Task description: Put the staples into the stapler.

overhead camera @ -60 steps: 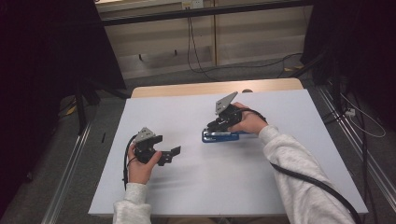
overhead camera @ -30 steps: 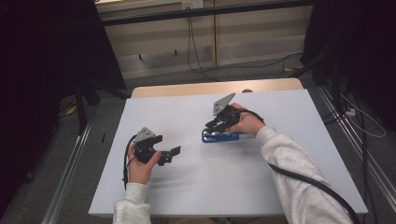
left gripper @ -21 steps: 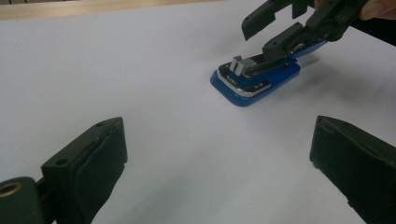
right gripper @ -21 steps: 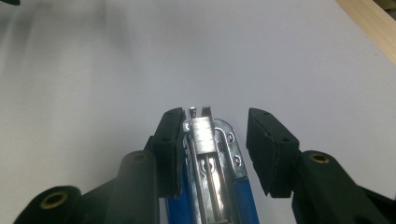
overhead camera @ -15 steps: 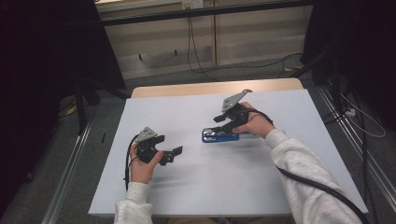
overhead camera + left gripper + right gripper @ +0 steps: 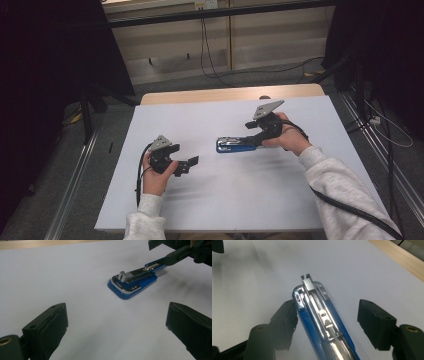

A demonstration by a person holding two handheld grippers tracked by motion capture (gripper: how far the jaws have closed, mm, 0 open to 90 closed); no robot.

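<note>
Stapler [image 6: 234, 144], blue with a bright metal top, lies flat a little right of the middle of the white table [image 6: 210, 210], well in from its near edge. Nearer that edge, toward the left, the left gripper [image 6: 191, 163] hovers low in the person's left hand [image 6: 156, 177], jaws spread wide with nothing between them and aimed at the stapler's end. Beyond it, the right gripper [image 6: 252, 141] reaches in from the right in the right hand [image 6: 290, 141], its grey plate tilted up. Its jaws have just been opening; they straddle the stapler's rear, one pad against its side, the other standing clear. A wooden strip runs along the table's far edge, then grey floor, cables and a pale wall.
</note>
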